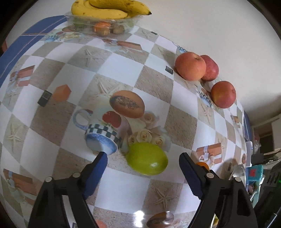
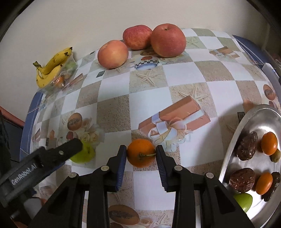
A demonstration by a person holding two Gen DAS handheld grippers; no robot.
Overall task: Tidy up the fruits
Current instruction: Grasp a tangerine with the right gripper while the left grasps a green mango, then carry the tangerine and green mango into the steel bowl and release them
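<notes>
Through the left wrist camera, the left claw (image 1: 143,158) stands wide over the checked tabletop (image 1: 175,49), its blue pads apart on either side of a green fruit (image 1: 146,158) and not pressing on it; this fruit lies loose at the near middle, not yet gathered. Three apples (image 1: 190,66) sit together at the far right edge near the wall, untouched. At the far end a clear plastic tray (image 1: 103,22) already carries bananas (image 1: 108,7) on top of smaller fruits.

Through the right wrist camera, the right claw (image 2: 141,153) is drawn in narrow on a small orange (image 2: 141,153), both pads against its sides; whether the orange has left the cloth cannot be told. At the right a metal plate (image 2: 233,150) already holds two oranges, several dark brown fruits and some green pieces, so part of the sorting looks done. The three apples rest at the far side, the banana tray at the far left, and the other claw hovers by the green fruit at the near left. By this showing, the held orange, the green fruit and the apples are left to place.
</notes>
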